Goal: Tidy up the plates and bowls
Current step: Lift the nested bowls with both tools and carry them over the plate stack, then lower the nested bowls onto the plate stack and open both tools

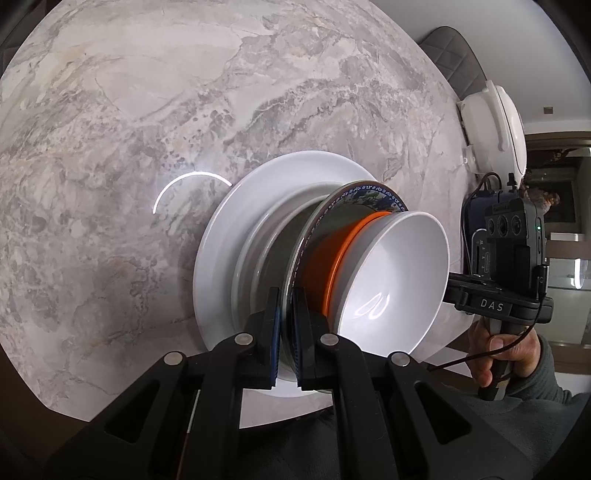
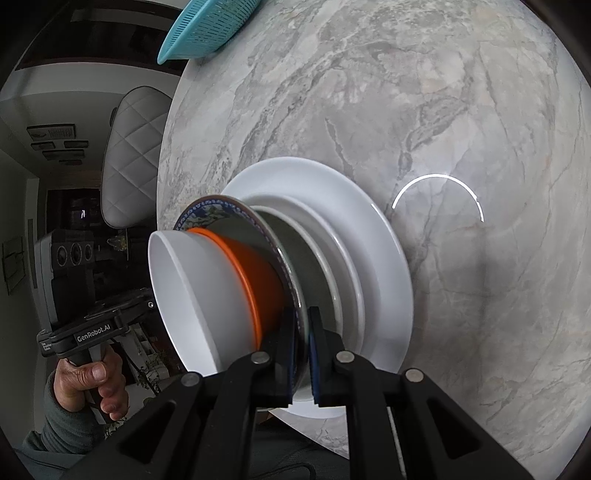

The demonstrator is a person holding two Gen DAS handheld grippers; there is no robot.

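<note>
Both claws, left claw [image 1: 285, 325] and right claw [image 2: 303, 345], pinch the patterned plate [image 1: 364, 194] rim.

Home dining rm: marble table [image 1: 184, 110], quilted chair [image 2: 129, 147], colander [image 2: 207, 26].

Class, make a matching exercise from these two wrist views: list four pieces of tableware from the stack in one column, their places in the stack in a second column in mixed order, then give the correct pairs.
Column 1
1. wide white ceramic plate
2. blue-patterned plate
3. orange plastic bowl
4. white round bowl

Column 2
A. topmost in the stack
B. nested directly under the topmost bowl
C. lowest, nearest the marble table
D. rim clamped by both the left gripper and the right gripper

Pairs: 1-C, 2-D, 3-B, 4-A
</note>
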